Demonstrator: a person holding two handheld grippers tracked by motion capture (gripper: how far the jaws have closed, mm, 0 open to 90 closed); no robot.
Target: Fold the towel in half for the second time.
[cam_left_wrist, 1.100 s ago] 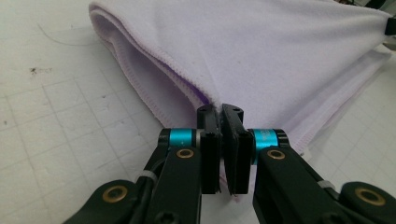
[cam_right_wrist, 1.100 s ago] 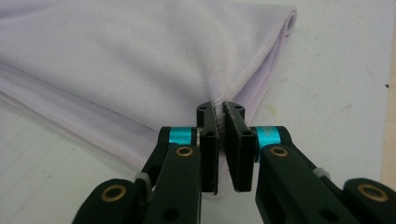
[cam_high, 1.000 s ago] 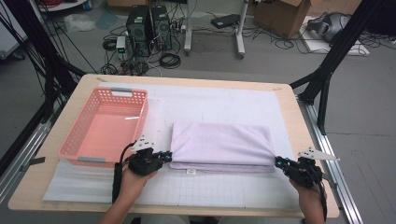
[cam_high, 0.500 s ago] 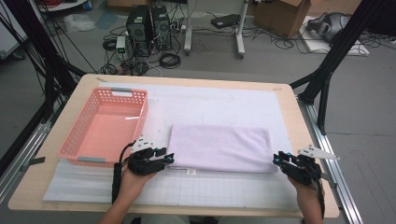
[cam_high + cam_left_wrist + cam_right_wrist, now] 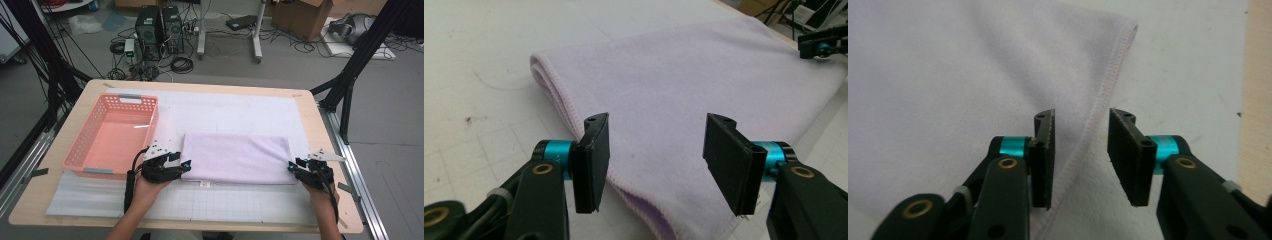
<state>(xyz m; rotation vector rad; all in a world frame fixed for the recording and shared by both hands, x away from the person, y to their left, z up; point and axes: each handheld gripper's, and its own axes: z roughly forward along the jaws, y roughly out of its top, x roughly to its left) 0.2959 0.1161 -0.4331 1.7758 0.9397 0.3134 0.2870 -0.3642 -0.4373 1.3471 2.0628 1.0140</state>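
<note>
The jaws of both grippers have just been opening and are now standing released, their pads pressing on nothing. The left gripper (image 5: 184, 165) is sitting at the left end of the folded lilac towel (image 5: 235, 159), and in the left gripper view its jaws are standing wide apart over the towel's rounded fold (image 5: 574, 120), with cloth lying between and below them but clear of both pads. The right gripper (image 5: 294, 168) is sitting at the towel's right end; in the right gripper view the stitched hem (image 5: 1103, 100) is running up through the gap between its jaws without touching either one. The towel is lying flat on the white mat (image 5: 225, 107), in the near half of the bench (image 5: 320, 130), its long sides running parallel to the bench's near edge. Behind the towel, bare mat is stretching towards the far edge, leaving open room there, and a narrower strip of mat is lying free between the towel and the near edge. A pink basket (image 5: 80, 157) is standing just beside the left gripper, along the bench's left side, hemming in any sideways movement there. On the right, little room is remaining between the right gripper and the bench's right edge.
</note>
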